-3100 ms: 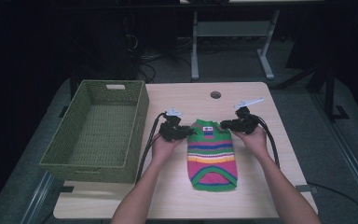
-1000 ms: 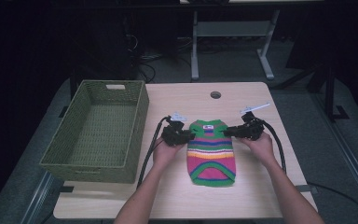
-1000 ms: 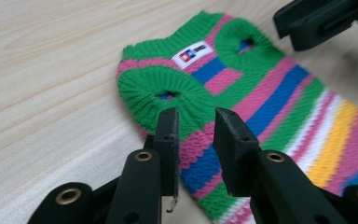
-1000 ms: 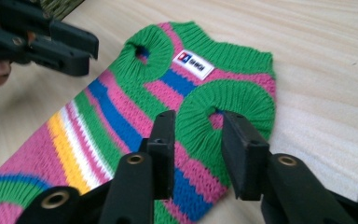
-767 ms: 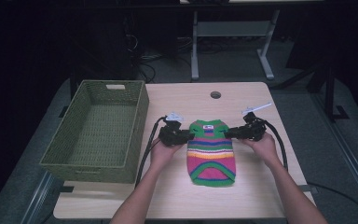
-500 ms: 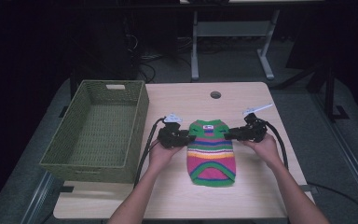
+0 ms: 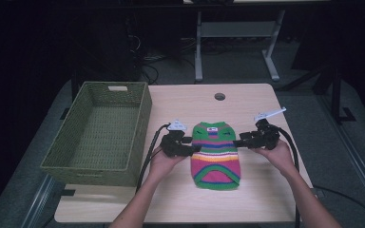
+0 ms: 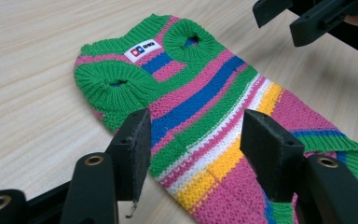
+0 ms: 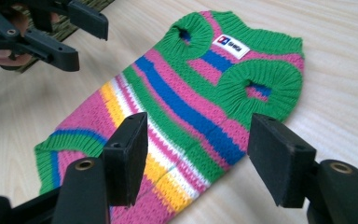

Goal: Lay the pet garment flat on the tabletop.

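Both grippers, left and right, have just been opening, jaws wide and empty, releasing the striped sweater flat on the table.

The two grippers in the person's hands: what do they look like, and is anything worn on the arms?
The left gripper and right gripper are black, with flat block-shaped jaws and brass-ringed holes. Each trails a black cable and carries a pale plate. The forearms are bare, without sleeves.
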`<state>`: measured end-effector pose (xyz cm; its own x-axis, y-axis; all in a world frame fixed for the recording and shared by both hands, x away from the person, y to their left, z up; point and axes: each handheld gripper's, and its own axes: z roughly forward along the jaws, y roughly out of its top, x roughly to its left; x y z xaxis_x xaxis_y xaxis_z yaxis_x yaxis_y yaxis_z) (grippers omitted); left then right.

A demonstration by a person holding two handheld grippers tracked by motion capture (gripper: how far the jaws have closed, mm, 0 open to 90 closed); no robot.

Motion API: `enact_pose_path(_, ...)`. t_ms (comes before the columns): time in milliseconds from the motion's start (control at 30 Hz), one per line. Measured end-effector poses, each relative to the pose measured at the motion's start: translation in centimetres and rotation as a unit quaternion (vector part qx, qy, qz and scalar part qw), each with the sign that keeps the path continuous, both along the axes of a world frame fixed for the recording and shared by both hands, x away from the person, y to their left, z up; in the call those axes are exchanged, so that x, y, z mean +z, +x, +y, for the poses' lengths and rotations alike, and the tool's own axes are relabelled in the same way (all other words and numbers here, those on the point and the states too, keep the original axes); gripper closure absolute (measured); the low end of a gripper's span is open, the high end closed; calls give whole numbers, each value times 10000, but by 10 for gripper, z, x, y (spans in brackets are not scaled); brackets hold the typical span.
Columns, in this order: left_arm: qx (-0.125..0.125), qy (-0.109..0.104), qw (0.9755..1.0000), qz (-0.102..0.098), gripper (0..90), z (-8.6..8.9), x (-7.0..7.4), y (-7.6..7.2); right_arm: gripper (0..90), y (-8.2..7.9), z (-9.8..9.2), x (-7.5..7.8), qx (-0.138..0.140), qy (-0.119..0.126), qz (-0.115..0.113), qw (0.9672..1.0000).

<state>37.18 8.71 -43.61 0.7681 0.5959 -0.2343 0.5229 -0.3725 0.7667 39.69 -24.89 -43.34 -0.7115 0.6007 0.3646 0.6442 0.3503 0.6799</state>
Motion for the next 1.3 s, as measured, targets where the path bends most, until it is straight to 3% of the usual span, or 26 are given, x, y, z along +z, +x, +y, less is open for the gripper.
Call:
enact_pose_path(233,-243,15,9996,-125,419,-2,5,-15,353,-13,-5,-1,54,-5,-103,9999)
enact_pose_path(467,-316,-15,9994,-141,416,2,2,-26,342,-20,-11,1,12,71,-194,9998)
enact_pose_path(600,-290,-101,9995,-122,415,6,2,-32,334,-22,-14,0,2,64,-153,9999)
enact_pose_path(933,-266,-24,9995,-142,410,17,-1,-41,332,-32,-17,2,-6,52,-206,9998)
enact_pose_path(1033,-276,87,9995,-144,410,19,-2,-42,331,-37,-17,4,48,6,-295,9996)
enact_pose_path(1300,-288,75,9994,-196,409,19,0,-47,317,-42,-24,1,3,31,-206,9998)
